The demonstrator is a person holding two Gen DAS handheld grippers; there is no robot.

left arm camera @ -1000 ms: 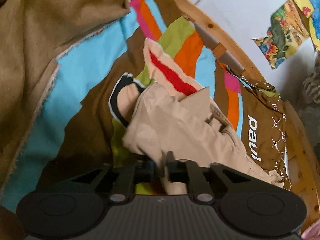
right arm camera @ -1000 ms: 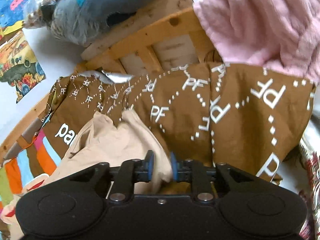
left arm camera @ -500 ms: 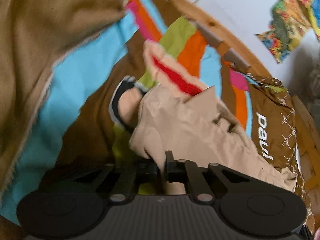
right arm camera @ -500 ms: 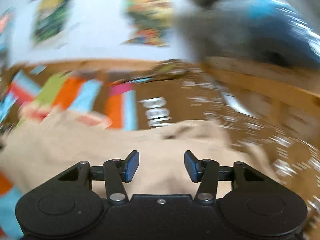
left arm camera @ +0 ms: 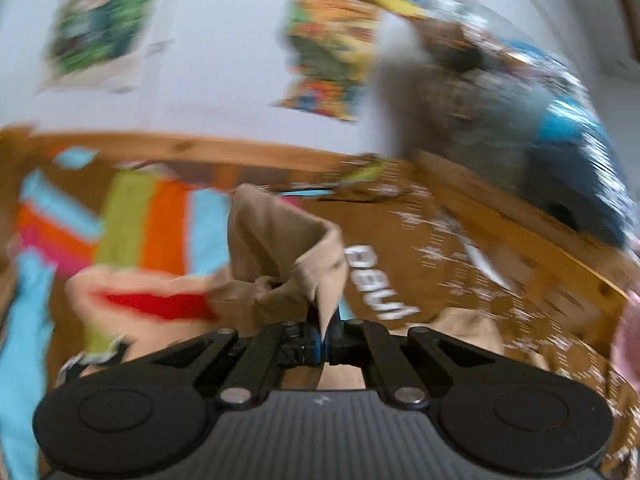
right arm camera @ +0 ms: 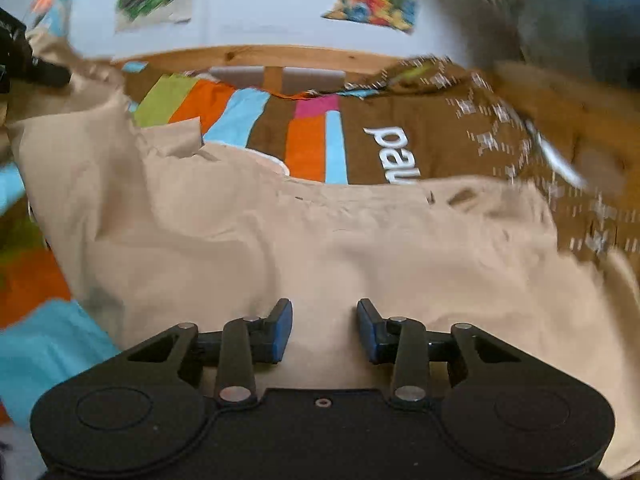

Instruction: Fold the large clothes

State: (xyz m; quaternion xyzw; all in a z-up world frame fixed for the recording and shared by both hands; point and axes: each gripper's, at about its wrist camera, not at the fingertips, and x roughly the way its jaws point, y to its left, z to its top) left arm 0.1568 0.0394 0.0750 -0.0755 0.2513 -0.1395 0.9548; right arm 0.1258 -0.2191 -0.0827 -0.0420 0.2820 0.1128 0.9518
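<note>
The left tongs (left arm camera: 323,334) are pinched tight on a gathered fold of the beige garment (left arm camera: 280,256), whose cloth rises in a peak just above the blue pads and hangs slack to either side. The right tongs (right arm camera: 324,330) stand partly apart with nothing gripped; their jaws have just been closing a little, and only the flat beige cloth lies beneath the gap, not pressed by either pad. In the right wrist view the beige garment (right arm camera: 320,248) is spread wide across the bed, covering much of the striped bedcover (right arm camera: 308,140) with its green, orange, blue and pink bands. Beside it, toward the right, lies a brown cloth with white lettering (right arm camera: 440,140). A wooden bed rail (right arm camera: 280,58) runs behind the bedding, and a pale wall with colourful pictures (right arm camera: 260,4) is above it. The left wrist view is heavily blurred, so finer detail there cannot be told.
</note>
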